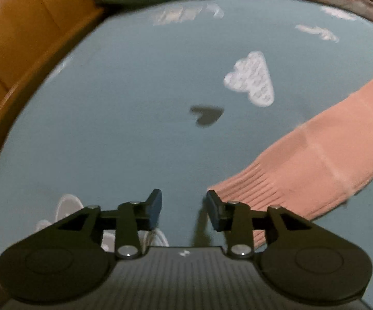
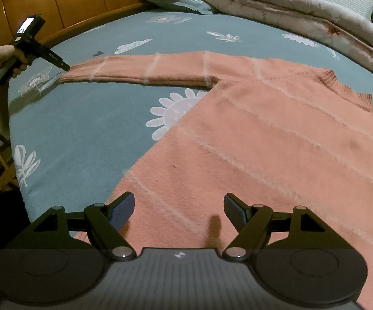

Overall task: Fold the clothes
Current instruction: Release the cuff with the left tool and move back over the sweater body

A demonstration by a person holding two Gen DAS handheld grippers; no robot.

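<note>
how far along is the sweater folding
Done: the pink sweater lies spread flat on the bed sheet, sleeve stretched out. In hand: nothing; the left gripper is open beside the cuff, and the right gripper is open over the hem. Left: every fold.

each black tool [image 2: 178,208] has blue pads [image 2: 123,210], silver screws and a ribbed grey body.

You're working in dim, warm indoor light; the left wrist view is smeared by motion blur, the right sharper. Fisheye bending curves the bed sheet [image 2: 88,118] at the edges, finger shadows fall on the sweater [image 2: 264,134], corners go black
</note>
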